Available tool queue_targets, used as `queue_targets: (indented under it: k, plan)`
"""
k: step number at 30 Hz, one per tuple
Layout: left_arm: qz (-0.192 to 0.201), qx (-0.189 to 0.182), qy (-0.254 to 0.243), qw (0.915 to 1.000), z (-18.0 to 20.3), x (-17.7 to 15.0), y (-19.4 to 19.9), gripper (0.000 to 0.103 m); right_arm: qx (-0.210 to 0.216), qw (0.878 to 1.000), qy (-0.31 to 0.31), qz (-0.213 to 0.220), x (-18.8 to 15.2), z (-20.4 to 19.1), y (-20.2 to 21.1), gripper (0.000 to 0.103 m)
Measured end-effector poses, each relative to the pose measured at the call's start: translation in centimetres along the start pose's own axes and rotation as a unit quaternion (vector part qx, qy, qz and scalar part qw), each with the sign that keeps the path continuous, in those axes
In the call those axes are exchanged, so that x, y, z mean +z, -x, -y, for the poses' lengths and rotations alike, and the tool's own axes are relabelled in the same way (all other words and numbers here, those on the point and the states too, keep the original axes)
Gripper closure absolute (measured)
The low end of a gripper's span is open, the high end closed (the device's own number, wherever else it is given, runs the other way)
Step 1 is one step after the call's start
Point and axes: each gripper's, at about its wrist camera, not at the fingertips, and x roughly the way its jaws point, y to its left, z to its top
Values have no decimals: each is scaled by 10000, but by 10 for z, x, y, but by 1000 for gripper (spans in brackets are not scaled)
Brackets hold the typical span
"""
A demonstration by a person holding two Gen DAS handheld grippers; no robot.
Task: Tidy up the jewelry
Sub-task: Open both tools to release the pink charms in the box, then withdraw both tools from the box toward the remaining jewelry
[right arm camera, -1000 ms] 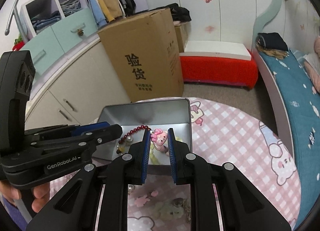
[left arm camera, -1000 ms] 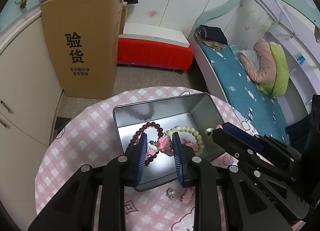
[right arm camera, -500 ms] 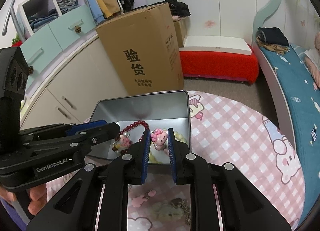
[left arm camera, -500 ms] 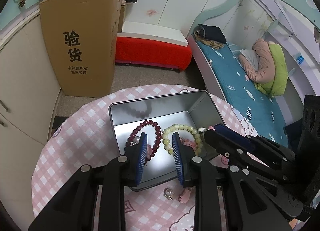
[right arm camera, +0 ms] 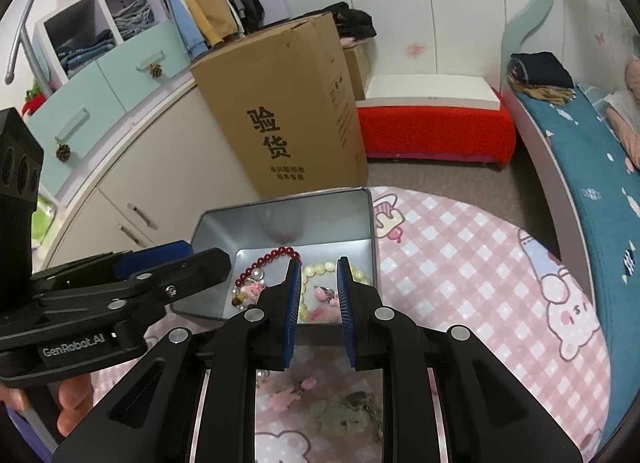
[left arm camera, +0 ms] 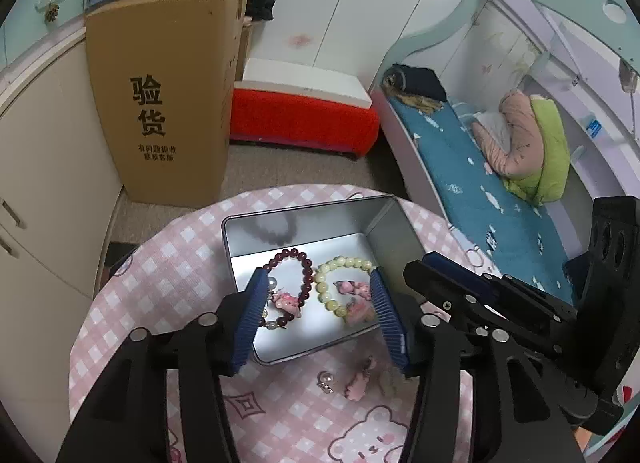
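- Two bracelets lie side by side in the metal tin [left arm camera: 394, 233]: dark red bead bracelet [left arm camera: 305, 275] on the left, pale green bead bracelet [left arm camera: 329, 290] on the right, each with pink charms.
- Left gripper [left arm camera: 320, 309]: jaws wide apart, empty, over the tin's near edge.
- Right gripper [right arm camera: 318, 305]: jaws slightly apart, gripping nothing, over the green bracelet.
- Left view alone: a pearl earring [left arm camera: 325, 379] and pink charm [left arm camera: 356, 389] loose on the cloth in front of the tin.
- Right view alone: a chain piece [right arm camera: 362, 403] near the charms, plus wardrobe shelves [right arm camera: 100, 23].
- Surface: round table [right arm camera: 460, 263], pink checked cloth.
- Room: cardboard box [left arm camera: 168, 103], red bench [left arm camera: 300, 119], bed [left arm camera: 480, 183].
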Motion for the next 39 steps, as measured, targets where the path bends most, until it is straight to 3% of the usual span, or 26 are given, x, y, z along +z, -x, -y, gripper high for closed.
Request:
queue_targets:
  k: [3, 11, 18, 29, 39]
  plan:
    - [119, -14, -9, 9999, 4, -3, 11, 50, -40, 9999, -20, 149, -1, 0, 16, 63]
    - [554, 96, -248, 9981, 22, -29, 45, 48, -222, 9987, 22, 455, -18, 10, 65, 62]
    - [751, 498, -293, 9955, 23, -56, 55, 48, -441, 9979, -43, 465, -49, 31, 86, 62]
    - [429, 888, -487, 9939, 22, -95, 20, 48, -579, 9977, -317, 128, -92, 63, 67, 62]
    - [10, 1070, -489, 9931, 16, -102, -27, 48, -507, 9982, -316, -71, -108, 66, 45, 62]
